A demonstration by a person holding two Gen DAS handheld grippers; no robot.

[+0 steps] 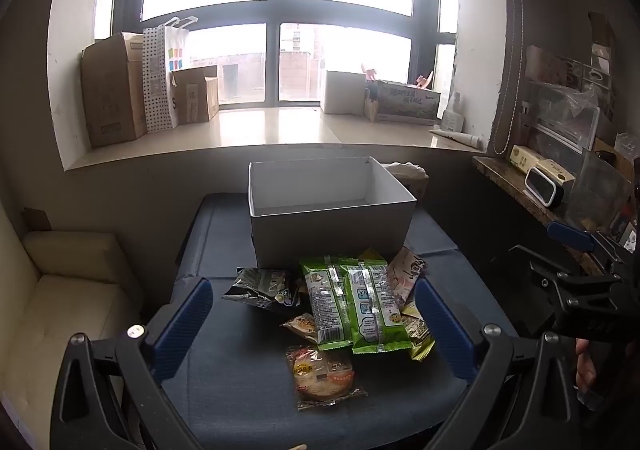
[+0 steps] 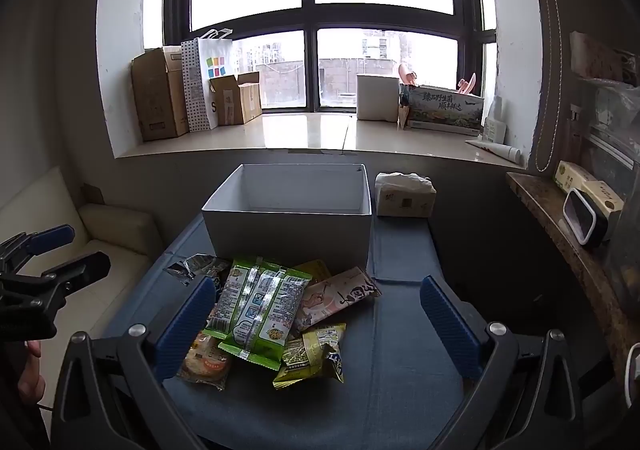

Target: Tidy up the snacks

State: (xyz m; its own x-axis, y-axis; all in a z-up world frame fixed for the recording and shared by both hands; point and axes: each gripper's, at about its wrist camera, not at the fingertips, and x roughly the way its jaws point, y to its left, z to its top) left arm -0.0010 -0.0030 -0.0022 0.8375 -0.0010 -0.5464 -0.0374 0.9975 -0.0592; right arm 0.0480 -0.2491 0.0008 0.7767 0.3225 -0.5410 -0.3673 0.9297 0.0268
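Blue table [image 1: 248, 390], white box [image 1: 332, 238] behind snacks [image 1: 352, 310]

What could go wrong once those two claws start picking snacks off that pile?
The packets overlap: the two green packets lie across others, so lifting one might drag or flip its neighbours.

The round cake packet and the yellow packet lie flat in crinkly wrap, which open fingers could slip off or crush.

Both the left gripper and the right gripper face the same pile before the white box, so they might collide.
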